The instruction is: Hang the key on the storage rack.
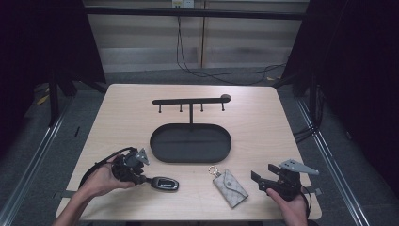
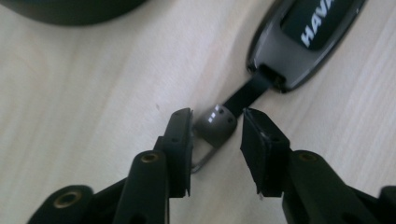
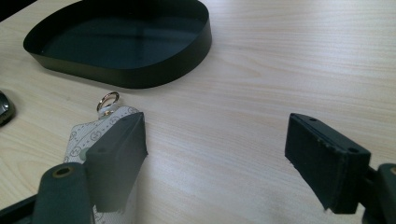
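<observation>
A dark car key fob [image 1: 164, 183] lies flat on the table's front left. In the left gripper view its short black strap ends in a grey metal tab [image 2: 217, 125] with a wire ring. My left gripper [image 2: 217, 114] [image 1: 147, 179] straddles that tab, its jaws a narrow gap apart and close to both sides of it. A patterned beige key pouch [image 1: 230, 187] [image 3: 86, 135] with a gold ring [image 3: 108, 100] lies front centre. My right gripper [image 1: 263, 173] [image 3: 215, 128] stands wide open just right of the pouch, one jaw over its edge, holding nothing.
A black key stand occupies the table's middle: an oval tray [image 1: 190, 159] [image 3: 140, 77] with a post and a hook bar [image 1: 190, 100] above it. The fob's end [image 3: 4, 109] shows at the left of the right gripper view. Bare wood lies to the right.
</observation>
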Motion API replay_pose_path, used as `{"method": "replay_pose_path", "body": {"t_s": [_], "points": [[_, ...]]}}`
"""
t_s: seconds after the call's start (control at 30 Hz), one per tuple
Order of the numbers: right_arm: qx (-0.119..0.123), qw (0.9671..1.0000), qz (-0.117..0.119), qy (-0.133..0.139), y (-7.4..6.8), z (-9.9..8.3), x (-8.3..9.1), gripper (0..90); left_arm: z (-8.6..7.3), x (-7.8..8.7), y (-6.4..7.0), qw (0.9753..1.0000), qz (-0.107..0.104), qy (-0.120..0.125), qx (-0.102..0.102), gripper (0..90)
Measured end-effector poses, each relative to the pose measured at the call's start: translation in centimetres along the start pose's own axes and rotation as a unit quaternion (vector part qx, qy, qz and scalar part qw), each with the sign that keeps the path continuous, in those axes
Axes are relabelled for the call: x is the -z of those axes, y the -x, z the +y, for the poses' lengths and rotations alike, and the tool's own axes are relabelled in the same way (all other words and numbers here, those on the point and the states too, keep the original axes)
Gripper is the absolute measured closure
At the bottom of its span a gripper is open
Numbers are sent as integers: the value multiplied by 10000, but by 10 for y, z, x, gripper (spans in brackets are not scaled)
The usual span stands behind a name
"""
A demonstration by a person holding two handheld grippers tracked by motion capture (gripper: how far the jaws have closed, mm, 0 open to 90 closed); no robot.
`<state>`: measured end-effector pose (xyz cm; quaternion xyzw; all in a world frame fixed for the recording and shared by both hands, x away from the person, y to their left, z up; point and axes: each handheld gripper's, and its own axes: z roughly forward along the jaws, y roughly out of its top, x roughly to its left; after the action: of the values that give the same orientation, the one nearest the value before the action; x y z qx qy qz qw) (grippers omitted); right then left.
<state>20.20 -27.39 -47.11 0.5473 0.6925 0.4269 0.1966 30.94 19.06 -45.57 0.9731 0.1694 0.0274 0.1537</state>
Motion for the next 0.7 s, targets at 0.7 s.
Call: {"method": "replay_pose_path", "body": {"t_s": [0.7], "points": [[-97, 9999, 54, -11, 2, 0, 0, 207, 2, -11, -5, 9991, -183, -21, -385, 586]]}}
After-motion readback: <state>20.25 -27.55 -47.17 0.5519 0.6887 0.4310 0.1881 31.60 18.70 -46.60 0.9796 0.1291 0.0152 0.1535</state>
